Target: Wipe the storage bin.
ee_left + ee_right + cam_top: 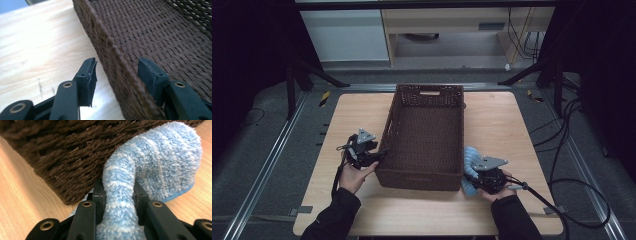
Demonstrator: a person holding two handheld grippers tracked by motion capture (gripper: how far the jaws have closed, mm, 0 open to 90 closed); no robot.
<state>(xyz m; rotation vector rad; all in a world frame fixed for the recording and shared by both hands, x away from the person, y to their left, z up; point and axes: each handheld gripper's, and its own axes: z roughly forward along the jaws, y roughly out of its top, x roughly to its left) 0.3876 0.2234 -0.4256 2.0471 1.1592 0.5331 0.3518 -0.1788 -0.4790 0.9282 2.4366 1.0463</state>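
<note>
Straddling the left wall of the brown woven basket [424, 135] with the left gripper [117, 75], jaws released, pads clear of the rim. Clenching a fluffy blue sock [140, 182] in the right gripper [120, 200], just beside the basket's near right corner, on the table [492, 120].

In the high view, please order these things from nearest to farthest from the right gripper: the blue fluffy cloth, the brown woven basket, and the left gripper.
1. Blue fluffy cloth: pinched in the right gripper, at the basket's near right corner.
2. Brown woven basket: just left of that gripper, mid-table.
3. Left gripper: across the basket, open astride its left wall.
</note>
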